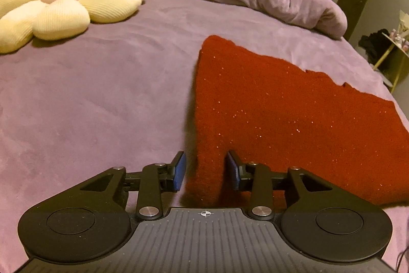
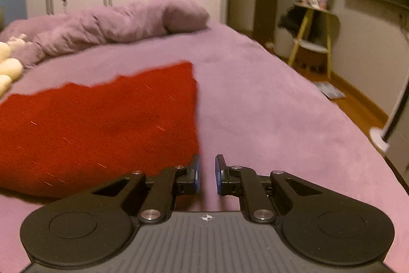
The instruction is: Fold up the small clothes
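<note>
My left gripper point(image 1: 205, 172) stands spread, a near strip of the red knit garment point(image 1: 268, 104) between its pads, untouched. The garment lies flat on the purple bed point(image 1: 102, 94). My right gripper point(image 2: 207, 174), narrowly parted, holds nothing beside its right edge.

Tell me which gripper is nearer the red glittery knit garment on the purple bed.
Left. The left gripper straddles a raised fold of the red glittery knit garment, pads not pressing. The right gripper sits just beside its edge, nothing between its fingers.
</note>
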A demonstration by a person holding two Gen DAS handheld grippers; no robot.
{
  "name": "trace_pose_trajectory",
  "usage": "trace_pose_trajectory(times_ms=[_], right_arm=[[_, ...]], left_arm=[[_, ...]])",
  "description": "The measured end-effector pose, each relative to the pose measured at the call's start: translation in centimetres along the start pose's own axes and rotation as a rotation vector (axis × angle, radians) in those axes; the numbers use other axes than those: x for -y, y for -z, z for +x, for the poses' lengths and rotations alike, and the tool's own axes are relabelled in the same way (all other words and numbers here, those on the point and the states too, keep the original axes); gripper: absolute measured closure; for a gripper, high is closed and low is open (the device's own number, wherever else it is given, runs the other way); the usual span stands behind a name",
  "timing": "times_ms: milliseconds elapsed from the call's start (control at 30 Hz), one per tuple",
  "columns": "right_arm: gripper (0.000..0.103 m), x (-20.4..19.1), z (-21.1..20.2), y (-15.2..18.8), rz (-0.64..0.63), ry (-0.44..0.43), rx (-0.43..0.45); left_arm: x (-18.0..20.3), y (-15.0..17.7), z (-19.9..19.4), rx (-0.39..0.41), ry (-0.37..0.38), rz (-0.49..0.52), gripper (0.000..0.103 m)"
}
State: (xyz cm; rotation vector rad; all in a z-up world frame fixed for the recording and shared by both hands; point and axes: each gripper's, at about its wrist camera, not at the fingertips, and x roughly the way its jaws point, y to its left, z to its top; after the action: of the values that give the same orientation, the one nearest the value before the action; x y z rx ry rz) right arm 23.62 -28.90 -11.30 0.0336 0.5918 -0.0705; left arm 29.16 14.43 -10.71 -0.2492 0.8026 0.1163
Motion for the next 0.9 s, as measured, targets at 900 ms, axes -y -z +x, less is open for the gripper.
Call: trace_pose_trajectory(times_ms=[900], right_arm=[[0.085,-13.2,1.0,-0.3,-0.232,-0.247,0.016]], left_arm=[[-6.0,0.9,1.3,-0.164,0.39,-0.411,0.026]])
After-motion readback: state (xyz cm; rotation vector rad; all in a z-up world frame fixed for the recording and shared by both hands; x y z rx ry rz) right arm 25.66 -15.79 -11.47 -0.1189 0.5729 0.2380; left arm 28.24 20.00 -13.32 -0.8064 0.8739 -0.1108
